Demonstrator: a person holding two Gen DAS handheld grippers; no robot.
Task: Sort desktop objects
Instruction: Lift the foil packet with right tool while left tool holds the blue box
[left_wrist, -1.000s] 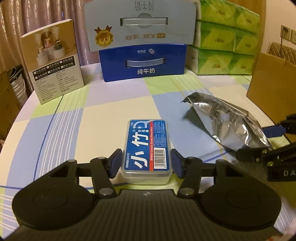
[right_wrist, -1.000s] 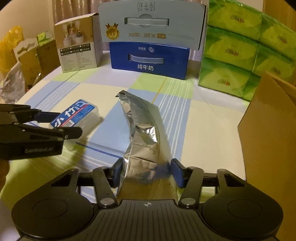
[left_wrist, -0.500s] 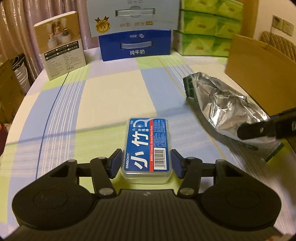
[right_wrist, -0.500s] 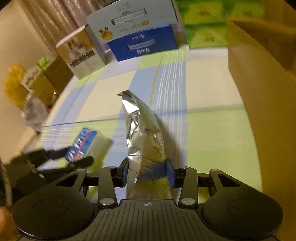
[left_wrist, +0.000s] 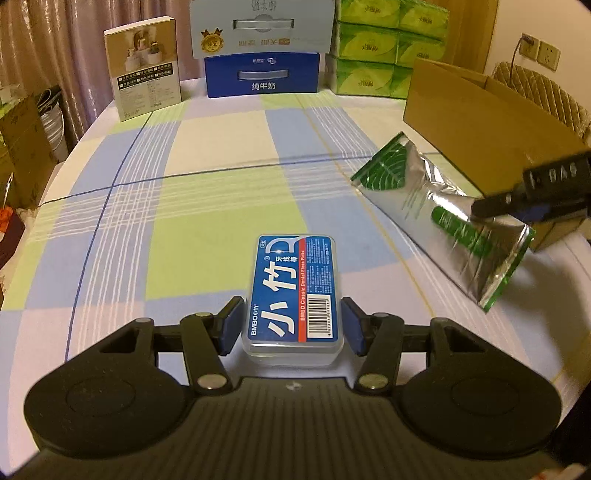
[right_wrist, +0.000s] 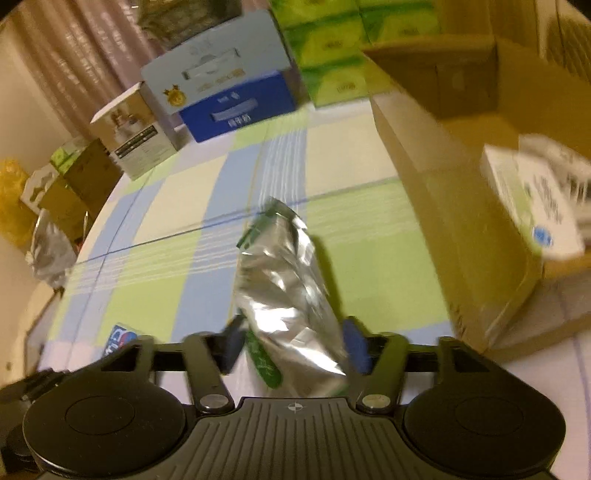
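Both claws have come up off the table since a second ago, and each has carried its thing along. Back then the floss pick box and the foil bag lay on the cloth; now they hang in the air above it.

At the far edge of the checked tablecloth (left_wrist: 207, 206) stands a blue milk carton (left_wrist: 262, 75) with a pale one stacked on top. Left of it is a small tan product box (left_wrist: 146, 88). Right of it sit green tissue packs (left_wrist: 384, 48), stacked up. An open cardboard box (left_wrist: 476, 122) stands on the right side of the table, and it is the big thing close by the foil bag. Inside it lies a white packet (right_wrist: 532, 206) (too blurry to read).

The left gripper (left_wrist: 291, 326) is squeezed shut on the floss pick box (left_wrist: 293, 290). Its blue pads press the two long sides near the back end, and the rest of the box sticks out forward between the fingers.

The right gripper (right_wrist: 291, 349) grips the foil bag (right_wrist: 286, 295) at its lower end. The bag sticks up and forward, with its torn green top tipped toward the middle of the table. From the left camera, the bag (left_wrist: 443, 218) hangs just in front of the cardboard box wall, held by the right gripper (left_wrist: 517, 205).
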